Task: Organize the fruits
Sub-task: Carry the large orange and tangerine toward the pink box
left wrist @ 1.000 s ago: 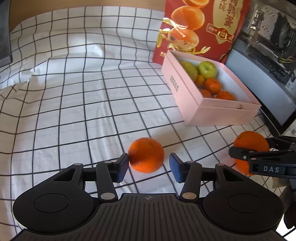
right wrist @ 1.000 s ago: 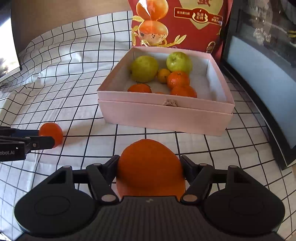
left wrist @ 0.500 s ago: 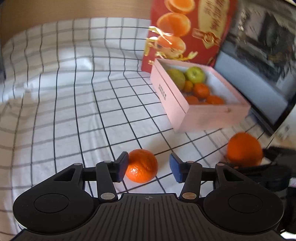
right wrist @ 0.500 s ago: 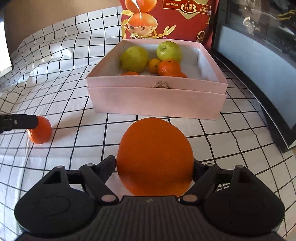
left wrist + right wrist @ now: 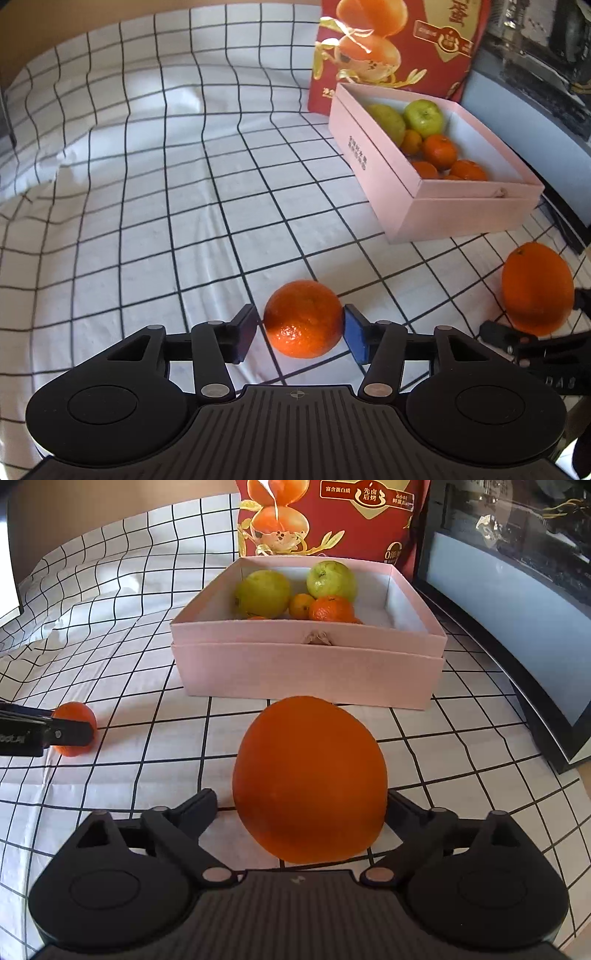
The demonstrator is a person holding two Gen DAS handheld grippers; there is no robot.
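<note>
A small tangerine [image 5: 303, 319] lies on the checked cloth between the blue pads of my left gripper [image 5: 300, 332]; the right pad touches it, the left pad stands a little apart. It also shows in the right wrist view [image 5: 74, 729]. My right gripper [image 5: 301, 808] is shut on a large orange [image 5: 310, 779], seen too in the left wrist view [image 5: 535, 290], held in front of the pink box [image 5: 306, 664]. The box [image 5: 454, 218] holds two green fruits and several small oranges.
A red snack bag [image 5: 325, 517] stands behind the box. A dark framed screen [image 5: 517, 609] runs along the right side. The checked cloth [image 5: 147, 184] is rumpled at the far left.
My left gripper has moved forward around the tangerine, and its pads have narrowed on it. The right gripper has lifted the large orange and come closer to the box.
</note>
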